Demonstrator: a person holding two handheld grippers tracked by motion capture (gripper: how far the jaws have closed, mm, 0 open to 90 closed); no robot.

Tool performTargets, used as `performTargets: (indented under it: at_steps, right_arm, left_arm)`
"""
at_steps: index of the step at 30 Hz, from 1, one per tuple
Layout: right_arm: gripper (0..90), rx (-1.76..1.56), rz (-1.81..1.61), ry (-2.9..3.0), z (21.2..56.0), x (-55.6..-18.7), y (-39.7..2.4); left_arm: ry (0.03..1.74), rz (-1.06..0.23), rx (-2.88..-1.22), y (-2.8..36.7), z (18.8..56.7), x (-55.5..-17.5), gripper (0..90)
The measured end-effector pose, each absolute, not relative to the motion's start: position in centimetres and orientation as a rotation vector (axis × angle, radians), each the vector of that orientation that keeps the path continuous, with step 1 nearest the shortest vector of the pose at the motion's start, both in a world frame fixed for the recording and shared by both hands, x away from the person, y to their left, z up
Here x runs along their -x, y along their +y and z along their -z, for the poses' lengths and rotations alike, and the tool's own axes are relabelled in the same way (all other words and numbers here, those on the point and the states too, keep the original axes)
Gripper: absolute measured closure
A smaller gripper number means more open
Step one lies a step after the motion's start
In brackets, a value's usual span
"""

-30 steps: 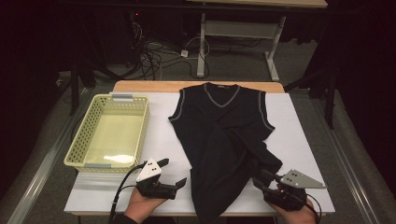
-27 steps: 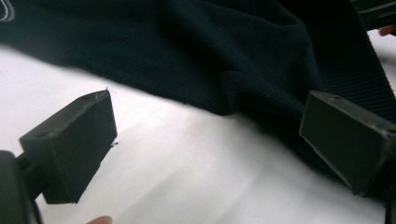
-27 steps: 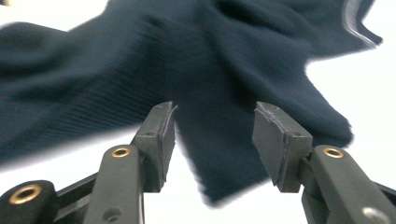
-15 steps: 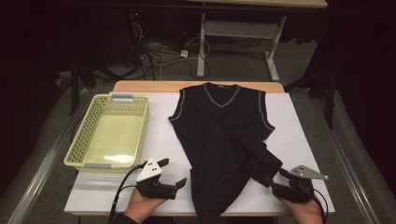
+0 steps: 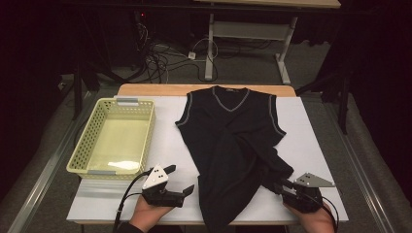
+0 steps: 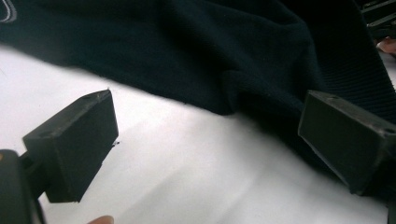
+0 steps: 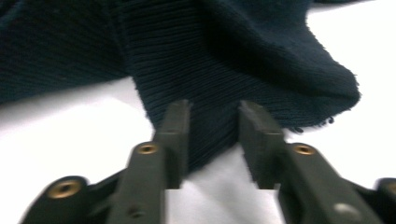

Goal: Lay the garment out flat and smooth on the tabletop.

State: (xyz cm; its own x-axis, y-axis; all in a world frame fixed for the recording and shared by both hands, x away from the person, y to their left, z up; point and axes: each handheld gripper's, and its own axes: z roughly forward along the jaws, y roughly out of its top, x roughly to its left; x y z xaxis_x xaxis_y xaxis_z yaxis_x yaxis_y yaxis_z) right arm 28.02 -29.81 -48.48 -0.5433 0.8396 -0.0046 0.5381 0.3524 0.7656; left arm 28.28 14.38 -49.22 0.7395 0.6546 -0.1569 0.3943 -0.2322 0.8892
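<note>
At the left of the high view, a pale yellow plastic lattice basket (image 5: 115, 141) sits on the white counter (image 5: 170, 145), with nothing in it, well apart from the garment. Just in front of its near right corner, the left tool (image 5: 180, 183) is held low over the counter in the person's left hand (image 5: 148, 213), its jaws spread wide and pointing toward the cloth. In the left gripper view nothing lies between the two black pads: the left one hangs over bare white surface, the right one stands at the edge of the dark fabric, though whether it touches the cloth I cannot tell.

In the middle lies the black knitted sleeveless V-neck vest with grey trim (image 5: 233, 145), its neck toward the far edge of the counter and its chest flat. Its lower half is twisted and bunched, one part running down to the near edge of the counter, another fold pulled out toward the right.

At the right, the right tool (image 5: 282, 185), held in the person's right hand (image 5: 316, 219), meets that pulled-out fold. In the right gripper view the ribbed hem of the vest (image 7: 212, 121) runs between the two jaws, which have just been closing and now stand narrow with the hem between them; a thin gap seems to remain at each pad.
</note>
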Motion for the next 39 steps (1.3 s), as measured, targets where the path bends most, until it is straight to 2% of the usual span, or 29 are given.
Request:
performTargets:
  at_steps: [3,7,18,39]
  right_arm:
    - [79.8,-1.180,-1.050,2.247,48.5,-28.0,-29.8]
    - [84.4,-1.155,-1.059,2.266,48.5,-27.9,-29.7]
    - [85.4,-1.144,-1.031,2.228,47.7,-26.1,-31.3]
    - [86.2,-1.395,-0.967,1.996,48.0,-17.5,-43.1]
  left_arm:
    - [0.812,-0.301,-1.859,14.4,49.2,-28.3,4.2]
    - [0.812,-0.301,-1.859,14.4,49.2,-28.3,4.2]
    - [0.810,-0.312,-1.856,14.4,49.2,-28.2,4.2]
    - [0.807,-0.307,-1.857,14.4,49.2,-28.2,4.2]
